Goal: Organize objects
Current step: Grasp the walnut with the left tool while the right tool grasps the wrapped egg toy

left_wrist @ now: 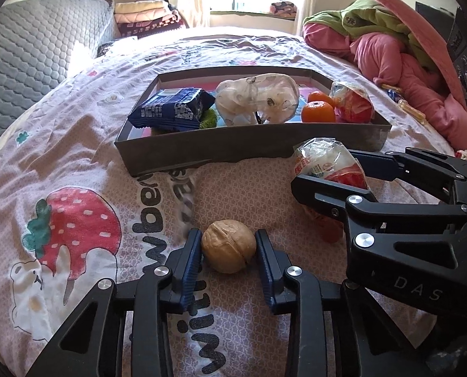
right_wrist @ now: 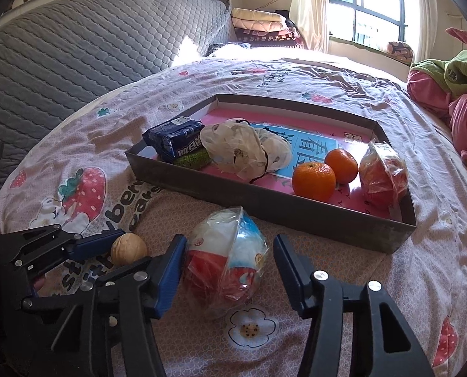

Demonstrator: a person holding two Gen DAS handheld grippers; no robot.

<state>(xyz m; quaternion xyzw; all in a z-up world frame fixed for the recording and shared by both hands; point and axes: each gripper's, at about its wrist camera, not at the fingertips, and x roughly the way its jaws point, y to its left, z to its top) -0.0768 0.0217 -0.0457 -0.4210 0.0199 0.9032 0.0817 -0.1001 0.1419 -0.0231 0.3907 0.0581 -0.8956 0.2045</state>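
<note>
A tan walnut [left_wrist: 228,248] lies on the strawberry-print bedsheet, and both blue pads of my left gripper [left_wrist: 228,233] press its sides. The same walnut [right_wrist: 129,247] shows at the left of the right wrist view. A clear-wrapped red and white snack bag [right_wrist: 227,260] lies between the fingers of my right gripper [right_wrist: 229,238]. The left pad touches the wrapper and a thin gap shows at the right pad. Just beyond both stands the grey tray [right_wrist: 296,216], holding a blue packet [right_wrist: 173,139], a white pouch [right_wrist: 242,147], two oranges [right_wrist: 313,180] and another wrapped snack [right_wrist: 382,172].
A heap of pink and green bedding [left_wrist: 406,62] fills the right side of the bed. A grey quilted headboard [right_wrist: 76,47] rises at the left and folded blankets [right_wrist: 258,25] are stacked near the window. Small wrapped items [left_wrist: 403,103] lie right of the tray.
</note>
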